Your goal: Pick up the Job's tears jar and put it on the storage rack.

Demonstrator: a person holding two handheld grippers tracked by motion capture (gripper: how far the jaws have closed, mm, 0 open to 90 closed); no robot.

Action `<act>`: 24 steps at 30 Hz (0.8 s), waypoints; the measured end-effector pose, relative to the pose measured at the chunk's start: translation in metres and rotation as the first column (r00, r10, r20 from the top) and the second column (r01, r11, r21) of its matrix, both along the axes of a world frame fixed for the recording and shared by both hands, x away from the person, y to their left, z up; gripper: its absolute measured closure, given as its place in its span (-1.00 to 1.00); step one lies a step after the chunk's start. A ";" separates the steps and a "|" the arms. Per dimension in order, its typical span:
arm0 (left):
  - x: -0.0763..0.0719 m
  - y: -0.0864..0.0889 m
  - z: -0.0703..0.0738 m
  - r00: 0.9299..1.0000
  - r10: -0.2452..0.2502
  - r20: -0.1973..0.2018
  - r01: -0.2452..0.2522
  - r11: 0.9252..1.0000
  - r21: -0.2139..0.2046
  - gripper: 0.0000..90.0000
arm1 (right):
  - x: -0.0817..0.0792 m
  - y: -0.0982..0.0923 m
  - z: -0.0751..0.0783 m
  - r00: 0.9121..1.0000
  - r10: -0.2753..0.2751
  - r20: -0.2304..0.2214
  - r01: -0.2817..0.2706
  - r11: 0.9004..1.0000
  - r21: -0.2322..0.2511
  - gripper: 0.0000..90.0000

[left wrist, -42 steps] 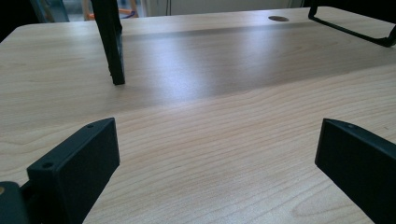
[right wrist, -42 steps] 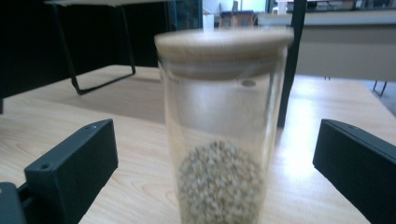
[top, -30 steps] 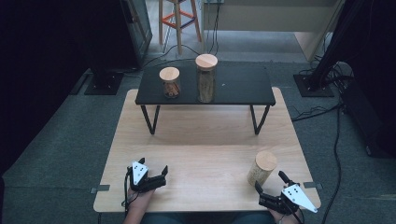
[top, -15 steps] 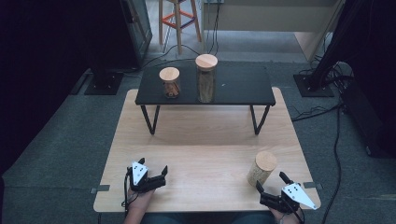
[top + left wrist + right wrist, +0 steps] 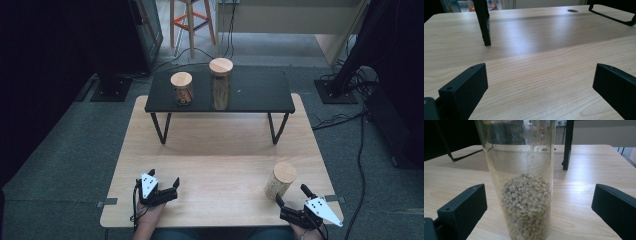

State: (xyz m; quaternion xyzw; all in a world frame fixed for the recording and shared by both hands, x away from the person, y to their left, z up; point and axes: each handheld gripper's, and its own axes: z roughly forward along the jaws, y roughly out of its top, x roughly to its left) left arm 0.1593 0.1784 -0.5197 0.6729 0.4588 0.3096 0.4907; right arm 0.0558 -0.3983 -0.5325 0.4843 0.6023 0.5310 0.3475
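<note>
Grain jar (image 5: 280, 179): standing ungrasped near right; two jars (image 5: 221, 83) already sitting on far black shelf (image 5: 260, 92). Right gripper (image 5: 290, 198) approaching, jaws spread; left gripper (image 5: 163, 180) idling, released.

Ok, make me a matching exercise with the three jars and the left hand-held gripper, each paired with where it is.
Things:
1. short jar
2. tall jar
3. grain jar
4. left hand-held gripper

Places:
A. in front of the right hand-held gripper
B. left on the black shelf
C. near left of the wooden table
D. middle of the black shelf

Pairs: 1-B, 2-D, 3-A, 4-C
</note>
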 end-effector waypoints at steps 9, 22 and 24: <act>0.000 -0.001 0.000 1.000 0.002 0.002 -0.002 1.000 0.002 -1.00 | -0.004 0.004 0.010 1.000 -0.014 0.020 0.014 1.000 -0.002 -1.00; 0.001 0.000 0.001 1.000 -0.002 -0.003 0.002 1.000 0.000 -1.00 | -0.012 0.005 0.041 0.999 0.013 0.044 -0.013 1.000 -0.011 -1.00; 0.001 0.000 0.001 1.000 -0.002 -0.003 0.002 1.000 0.000 -1.00 | -0.012 0.007 0.046 0.999 0.020 0.043 -0.019 1.000 -0.023 -1.00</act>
